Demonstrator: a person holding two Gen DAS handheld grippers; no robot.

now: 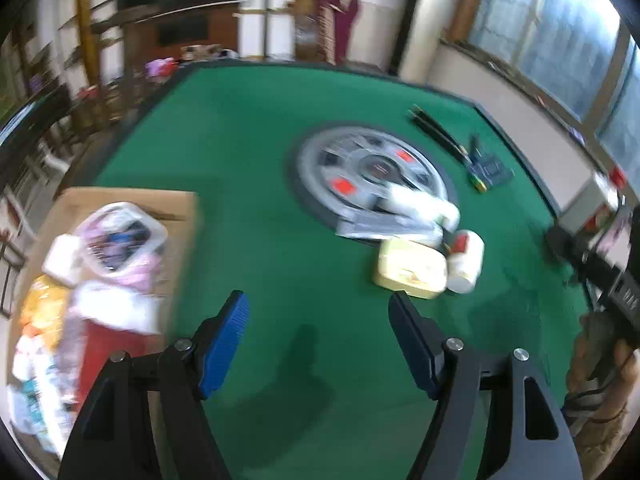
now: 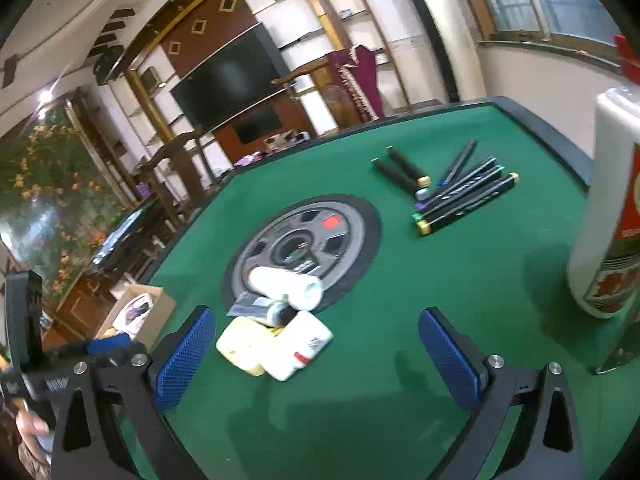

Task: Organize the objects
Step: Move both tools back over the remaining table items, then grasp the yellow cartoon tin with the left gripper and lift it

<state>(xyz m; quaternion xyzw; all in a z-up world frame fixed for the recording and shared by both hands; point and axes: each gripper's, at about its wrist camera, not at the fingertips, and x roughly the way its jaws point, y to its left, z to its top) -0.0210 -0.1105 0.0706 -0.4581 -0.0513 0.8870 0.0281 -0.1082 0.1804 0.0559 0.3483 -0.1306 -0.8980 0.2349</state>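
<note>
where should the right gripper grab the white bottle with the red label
Grip the white bottle across its short width, mid-body, coming from above. It lies flat on the green table, its near side free. The yellow box touches its left side, so keep the pads off that side. The right gripper is open and empty.

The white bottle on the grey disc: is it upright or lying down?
Lying down: the white bottle rests on its side across the disc's near edge.

My left gripper (image 1: 318, 334) and right gripper (image 2: 316, 354) look alike: black angular arms, silver round screws at the joints, blue ribbed pads (image 2: 186, 356) on the fingers.
</note>
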